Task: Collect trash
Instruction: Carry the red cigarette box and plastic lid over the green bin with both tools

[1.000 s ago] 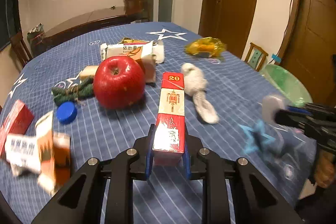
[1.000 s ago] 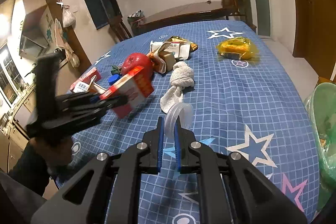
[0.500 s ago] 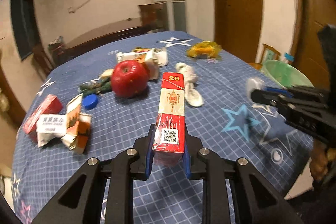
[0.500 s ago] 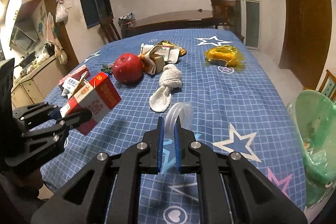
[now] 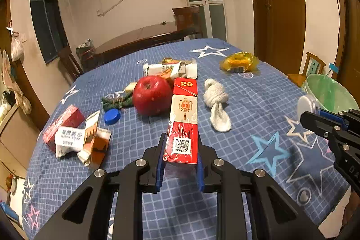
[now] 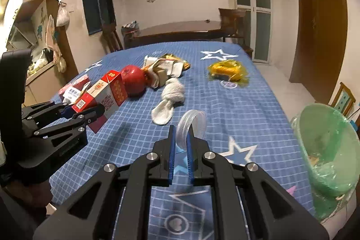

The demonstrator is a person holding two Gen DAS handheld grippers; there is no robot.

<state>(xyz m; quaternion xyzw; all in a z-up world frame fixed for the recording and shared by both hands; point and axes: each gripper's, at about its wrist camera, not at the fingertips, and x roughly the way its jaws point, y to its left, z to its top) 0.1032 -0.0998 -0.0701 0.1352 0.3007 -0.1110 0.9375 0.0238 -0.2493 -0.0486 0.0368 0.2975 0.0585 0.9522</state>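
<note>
Off the table's right edge stands the green bin (image 6: 326, 150), lined with a plastic bag and holding a few scraps at the bottom. Over the blue starred tablecloth (image 5: 258, 105), my left gripper (image 5: 180, 150) pinches a red carton (image 5: 183, 120) lengthwise, lifted clear. My right gripper (image 6: 180, 143) is clamped on a clear plastic lid (image 6: 193, 125), held on edge above the cloth near the bin.

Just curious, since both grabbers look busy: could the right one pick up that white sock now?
Probably not yet. The right gripper has its fingers shut on a clear plastic lid, so nothing more fits. The white sock itself lies uncovered just ahead.
</note>
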